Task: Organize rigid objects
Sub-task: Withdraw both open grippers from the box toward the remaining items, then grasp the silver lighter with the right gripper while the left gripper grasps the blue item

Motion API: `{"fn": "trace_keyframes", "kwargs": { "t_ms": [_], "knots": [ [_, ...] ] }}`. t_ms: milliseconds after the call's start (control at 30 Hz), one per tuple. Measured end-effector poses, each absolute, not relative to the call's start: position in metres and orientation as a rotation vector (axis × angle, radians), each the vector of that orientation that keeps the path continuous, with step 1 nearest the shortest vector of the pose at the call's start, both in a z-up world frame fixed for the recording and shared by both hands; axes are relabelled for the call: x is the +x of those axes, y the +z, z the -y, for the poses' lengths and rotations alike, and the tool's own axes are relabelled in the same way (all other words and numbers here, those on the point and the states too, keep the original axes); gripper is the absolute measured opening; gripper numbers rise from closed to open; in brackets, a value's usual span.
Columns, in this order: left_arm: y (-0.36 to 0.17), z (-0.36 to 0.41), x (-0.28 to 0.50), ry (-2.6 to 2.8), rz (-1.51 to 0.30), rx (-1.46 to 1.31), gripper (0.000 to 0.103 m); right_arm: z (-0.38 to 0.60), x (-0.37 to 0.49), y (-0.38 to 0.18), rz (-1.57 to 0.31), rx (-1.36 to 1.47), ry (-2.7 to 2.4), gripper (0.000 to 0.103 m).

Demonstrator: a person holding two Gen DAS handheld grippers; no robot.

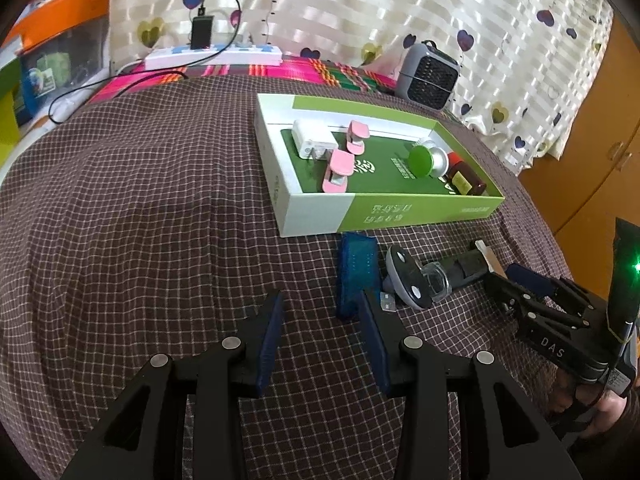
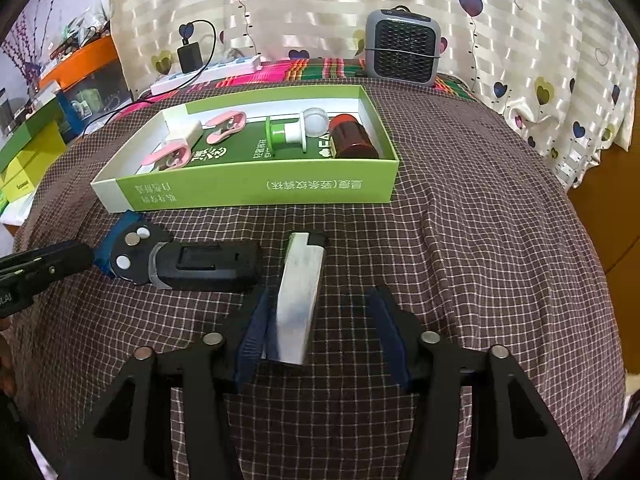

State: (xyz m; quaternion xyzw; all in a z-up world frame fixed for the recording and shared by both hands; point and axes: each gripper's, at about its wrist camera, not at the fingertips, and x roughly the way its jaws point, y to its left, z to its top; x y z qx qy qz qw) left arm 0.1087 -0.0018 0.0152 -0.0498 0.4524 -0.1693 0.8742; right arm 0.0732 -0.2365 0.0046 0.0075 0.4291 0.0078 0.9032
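Brown checked cloth [image 2: 460, 208] covers the table under both of my tongs.

Right tongs [image 2: 324, 332]: half open. A silver lighter [image 2: 300, 300] with a black cap lies on the cloth between the fingers. It rests against the left pad [image 2: 252, 332]. The right pad stands clear of it, so there is no grip yet.

Left tongs [image 1: 320, 336]: half open, nothing between the fingers. A blue translucent stick [image 1: 356, 272] lies just ahead. Its near end sits beside the tip of the right finger [image 1: 374, 340]; I cannot tell whether they touch.

Between the two tongs lie a grey disc mount [image 2: 134, 254] and a black case [image 2: 212, 266], close together.

Beyond all of these stands the green and white box [image 2: 256, 190], open at the top. Contents as seen from the right tongs, left to right:
- two pink clips [image 2: 224, 124]
- a white charger plug [image 1: 312, 138]
- a green capped piece [image 2: 280, 134]
- a dark brown bottle [image 2: 354, 138] on its side

Farther back stand a grey fan heater [image 2: 402, 48] and a white power strip [image 1: 212, 54], before the heart-patterned curtain [image 2: 320, 4].
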Motion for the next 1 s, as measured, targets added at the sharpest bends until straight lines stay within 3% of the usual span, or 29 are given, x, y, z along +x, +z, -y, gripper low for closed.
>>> {"fn": "trace_keyframes", "kwargs": {
  "t_ms": [367,1000],
  "knots": [
    [0.018,0.018,0.119,-0.360,-0.949,-0.052,0.038,0.246,0.073,0.006,-0.880,0.027,0.006,0.026],
    [0.019,0.034,0.129,-0.332,-0.950,0.026,0.039,0.256,0.072,0.005,-0.876,0.078,0.051,0.025]
  ]
}}
